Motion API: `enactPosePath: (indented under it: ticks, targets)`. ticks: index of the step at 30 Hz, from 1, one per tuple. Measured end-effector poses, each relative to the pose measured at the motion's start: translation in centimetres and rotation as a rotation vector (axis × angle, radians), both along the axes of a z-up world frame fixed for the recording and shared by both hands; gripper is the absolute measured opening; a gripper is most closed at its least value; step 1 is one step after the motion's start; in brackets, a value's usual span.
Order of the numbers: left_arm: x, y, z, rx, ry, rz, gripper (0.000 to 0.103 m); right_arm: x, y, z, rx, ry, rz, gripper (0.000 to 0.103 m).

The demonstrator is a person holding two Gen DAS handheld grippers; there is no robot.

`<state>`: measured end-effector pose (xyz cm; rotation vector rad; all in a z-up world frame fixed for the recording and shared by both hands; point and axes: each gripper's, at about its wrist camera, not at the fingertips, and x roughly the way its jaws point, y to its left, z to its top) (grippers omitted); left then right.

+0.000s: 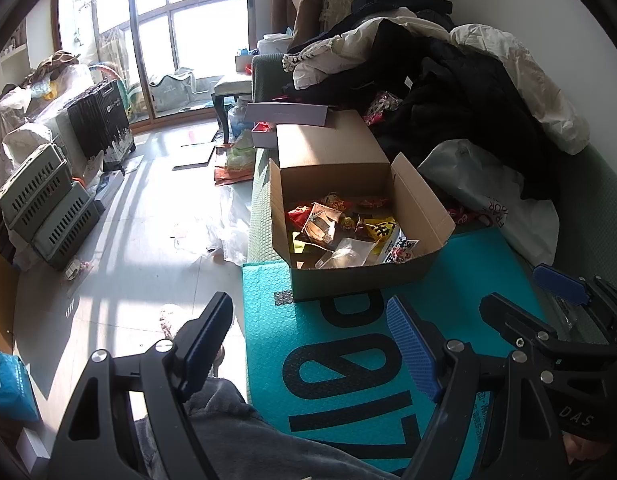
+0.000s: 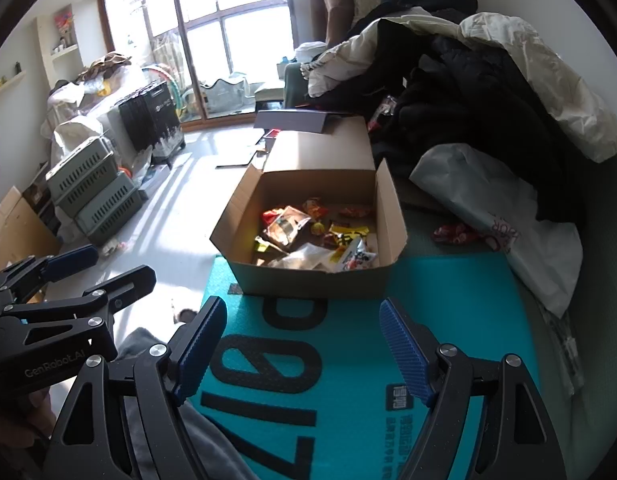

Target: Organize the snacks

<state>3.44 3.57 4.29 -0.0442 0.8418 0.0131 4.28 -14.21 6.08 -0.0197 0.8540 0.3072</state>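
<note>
Both grippers hang with fingers spread and empty over the teal bubble mailer (image 2: 448,300); the open cardboard box (image 2: 308,280) of snack packets (image 2: 320,236) sits at twelve o'clock of the right gripper (image 2: 304,344), one o'clock of the left gripper (image 1: 308,344); only the right view shows a red packet (image 2: 454,234) loose at two o'clock.

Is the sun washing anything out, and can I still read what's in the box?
Left wrist view: window blown white, glare on the floor; box half sunlit, snacks readable. Right wrist view: same glare; box's far flap is bright, snacks in shade but distinguishable. Both bend at the edges.
</note>
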Motion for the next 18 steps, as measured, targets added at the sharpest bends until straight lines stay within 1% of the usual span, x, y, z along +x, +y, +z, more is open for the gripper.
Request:
enactPosePath:
  ticks: [18]
  targets:
    - [0.05, -0.17, -0.12, 0.01, 0.002, -0.004, 0.079, -0.07, -0.04, -0.04, -0.001, -0.003, -0.002, 0.08]
